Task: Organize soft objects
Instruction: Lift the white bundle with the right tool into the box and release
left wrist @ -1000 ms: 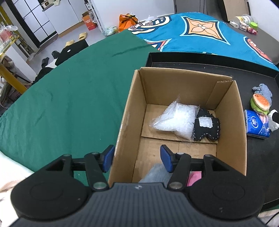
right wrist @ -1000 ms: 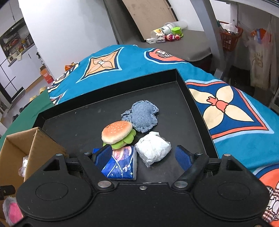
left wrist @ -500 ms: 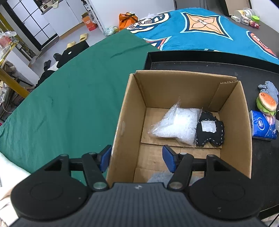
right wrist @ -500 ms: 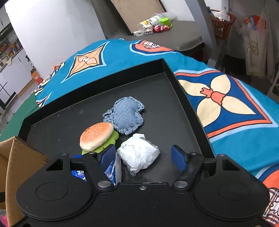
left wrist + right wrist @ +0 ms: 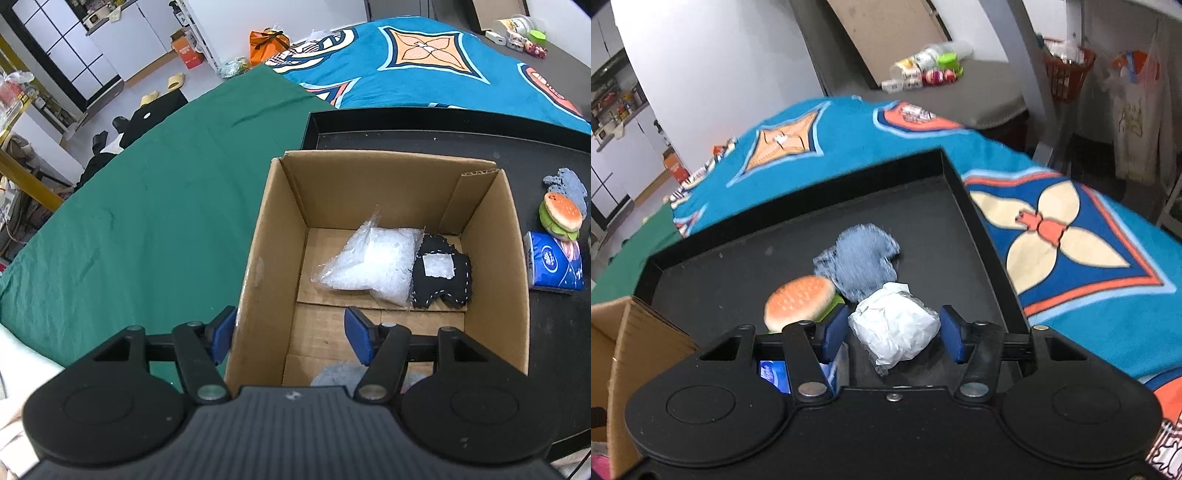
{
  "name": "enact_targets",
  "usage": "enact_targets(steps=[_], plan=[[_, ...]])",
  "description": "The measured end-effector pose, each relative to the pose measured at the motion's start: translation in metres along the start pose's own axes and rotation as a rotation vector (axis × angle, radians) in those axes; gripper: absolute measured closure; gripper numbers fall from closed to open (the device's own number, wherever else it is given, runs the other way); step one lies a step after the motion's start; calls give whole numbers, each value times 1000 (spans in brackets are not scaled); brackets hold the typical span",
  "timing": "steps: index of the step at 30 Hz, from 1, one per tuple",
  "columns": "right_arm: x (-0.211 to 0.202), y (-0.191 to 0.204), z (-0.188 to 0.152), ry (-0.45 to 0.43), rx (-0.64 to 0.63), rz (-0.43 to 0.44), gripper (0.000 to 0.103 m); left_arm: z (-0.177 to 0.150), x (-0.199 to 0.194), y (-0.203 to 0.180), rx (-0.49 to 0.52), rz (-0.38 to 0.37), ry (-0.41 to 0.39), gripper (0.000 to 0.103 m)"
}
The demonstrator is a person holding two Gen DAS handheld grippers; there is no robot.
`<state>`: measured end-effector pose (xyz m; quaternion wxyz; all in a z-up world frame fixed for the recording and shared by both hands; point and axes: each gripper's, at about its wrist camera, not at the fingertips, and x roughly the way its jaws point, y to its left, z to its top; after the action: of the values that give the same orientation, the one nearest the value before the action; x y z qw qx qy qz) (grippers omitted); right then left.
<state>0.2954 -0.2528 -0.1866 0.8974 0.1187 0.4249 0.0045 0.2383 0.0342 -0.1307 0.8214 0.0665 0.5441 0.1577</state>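
Note:
In the right wrist view a white crumpled bundle lies on the black tray, between the blue pads of my right gripper. Its jaws are closing, and the pads stand at the bundle's sides without squeezing it. A burger toy, a denim piece and a blue tissue pack lie beside it. My left gripper is open and straddles the near left wall of the cardboard box. The box holds a clear plastic bag and a black stitched patch.
A grey fluffy item peeks out at the box's near end. A green cloth covers the surface left of the box, and a blue patterned blanket lies beyond the tray's raised rim. Bottles and small items sit on a far grey surface.
My right gripper shifted right from over the tissue pack to the white bundle, and its jaws narrowed around it. The left gripper stayed over the box wall.

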Motion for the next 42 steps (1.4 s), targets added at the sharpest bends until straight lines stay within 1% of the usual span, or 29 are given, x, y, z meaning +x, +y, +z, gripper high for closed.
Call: enact_targets(steps=[4, 12, 20, 31, 38, 42], plan=[[-14, 3, 5, -40, 0, 11, 50, -1, -4, 1, -5, -4, -4, 41], [-33, 7, 6, -76, -6, 38, 50, -6, -11, 9, -20, -14, -16, 41], [-49, 21, 5, -115, -34, 86, 50, -11, -19, 26, -50, -23, -30, 41], [-75, 46, 1, -161, -67, 153, 50, -24, -25, 42, -67, -61, -55, 41], [-91, 69, -2, -213, -158, 234, 50, -31, -34, 48, -69, -102, -86, 41], [-94, 77, -5, -215, -199, 260, 50, -35, -37, 52, -77, -127, -96, 41]])
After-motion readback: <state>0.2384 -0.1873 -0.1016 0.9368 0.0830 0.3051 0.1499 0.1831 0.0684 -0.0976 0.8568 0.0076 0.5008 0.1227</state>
